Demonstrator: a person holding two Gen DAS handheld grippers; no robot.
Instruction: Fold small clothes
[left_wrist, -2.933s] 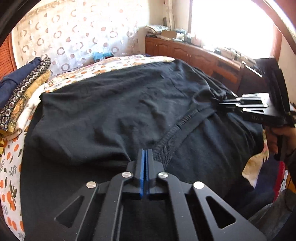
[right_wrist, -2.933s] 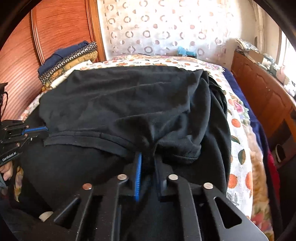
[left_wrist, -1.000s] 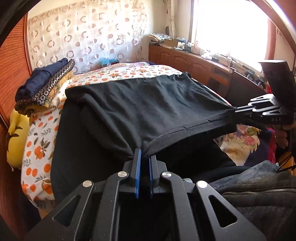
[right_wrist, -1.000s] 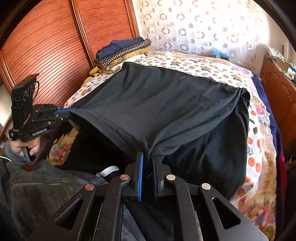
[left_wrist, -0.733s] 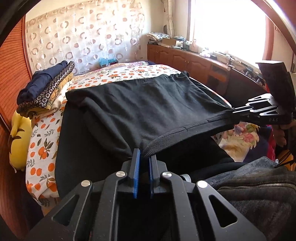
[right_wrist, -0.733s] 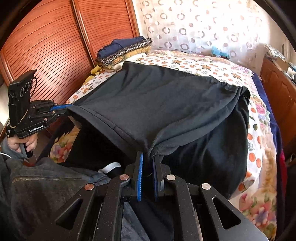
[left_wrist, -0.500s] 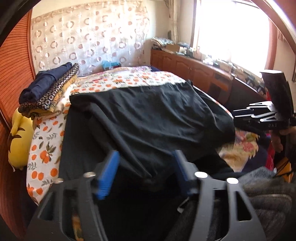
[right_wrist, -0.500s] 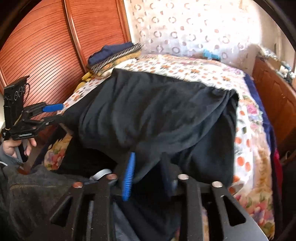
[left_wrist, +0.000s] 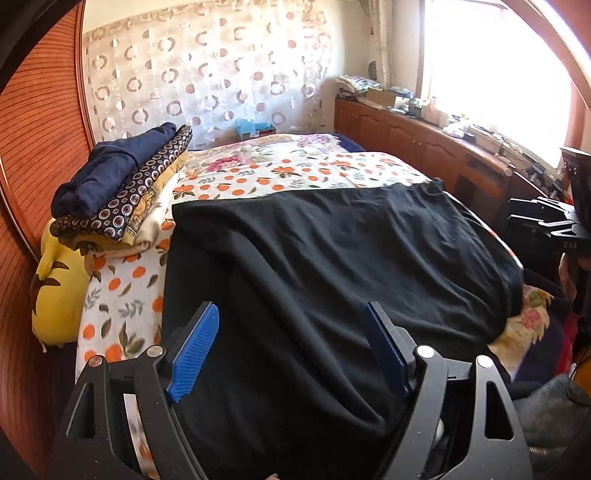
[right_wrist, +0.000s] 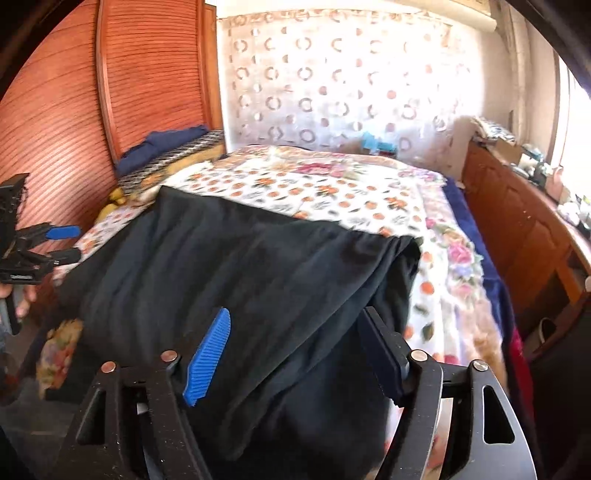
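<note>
A black garment (left_wrist: 332, 266) lies folded over on the flowered bed, its near edge hanging over the bed's end; it also shows in the right wrist view (right_wrist: 236, 273). My left gripper (left_wrist: 291, 317) is open and empty, its blue-padded fingers spread above the garment's near left part. My right gripper (right_wrist: 295, 321) is open and empty above the near right part. Each gripper shows in the other's view, the right one (left_wrist: 543, 218) at the right edge and the left one (right_wrist: 55, 243) at the left edge.
A stack of folded clothes (left_wrist: 118, 192) sits at the bed's far left by the wooden louvred wall (right_wrist: 59, 110). A yellow cushion (left_wrist: 55, 291) lies below it. A wooden cabinet (left_wrist: 424, 147) runs along the right under the window. A grey jacket (left_wrist: 546, 417) is at lower right.
Both grippers held the garment's hem stretched between them, then opened and let it go. The cloth dropped onto the bed and both grippers lifted back.
</note>
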